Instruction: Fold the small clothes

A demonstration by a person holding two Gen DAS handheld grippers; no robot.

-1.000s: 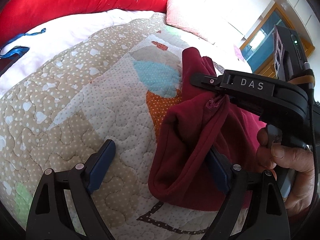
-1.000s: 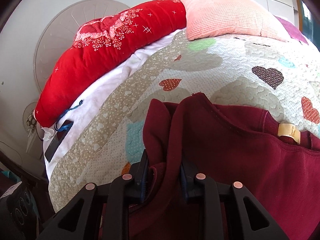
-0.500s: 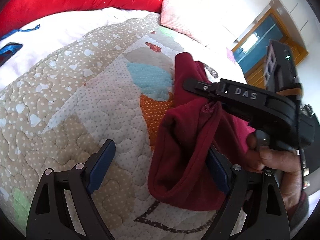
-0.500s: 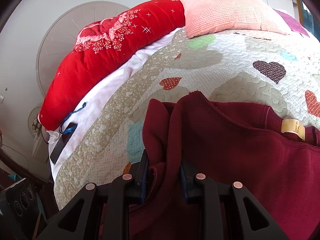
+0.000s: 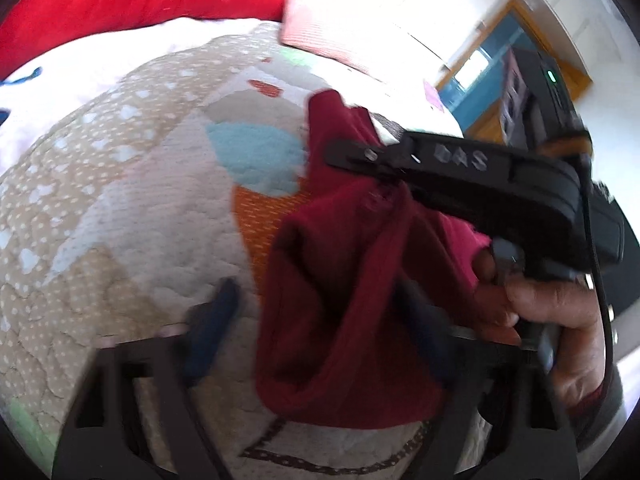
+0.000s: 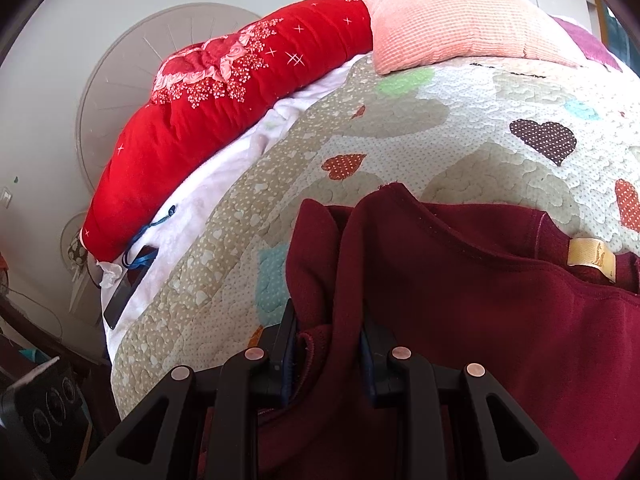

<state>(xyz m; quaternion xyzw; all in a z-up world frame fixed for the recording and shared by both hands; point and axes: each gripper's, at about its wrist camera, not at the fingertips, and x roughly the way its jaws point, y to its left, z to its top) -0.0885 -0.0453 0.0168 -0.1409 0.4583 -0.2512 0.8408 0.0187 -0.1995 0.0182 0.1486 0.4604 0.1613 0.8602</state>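
- the maroon garment (image 6: 460,320) lies on the heart-patterned quilt (image 6: 460,128) of a bed, with one bunched fold lifted off the cover.
- the right gripper (image 6: 328,344) is pinched on that fold; its two blue-padded fingers (image 6: 289,344) press the cloth from both sides, with only the fabric between them.
- in the left wrist view the right gripper (image 5: 384,178) comes in from the right edge, and the garment (image 5: 348,312) hangs from its tip as a loose pouch above the quilt (image 5: 132,216).
- the person's right hand (image 5: 548,320) wraps the handle of that gripper.
- the left gripper (image 5: 316,320) is spread wide; its left finger (image 5: 208,324) sits over bare quilt, and its right finger is partly hidden behind the hanging cloth. this view is motion-blurred.
- a tan label (image 6: 592,260) shows at the garment's neckline, to the right.
- a red pillow (image 6: 224,104) and a pink pillow (image 6: 452,12) lie along the far edge of the bed.
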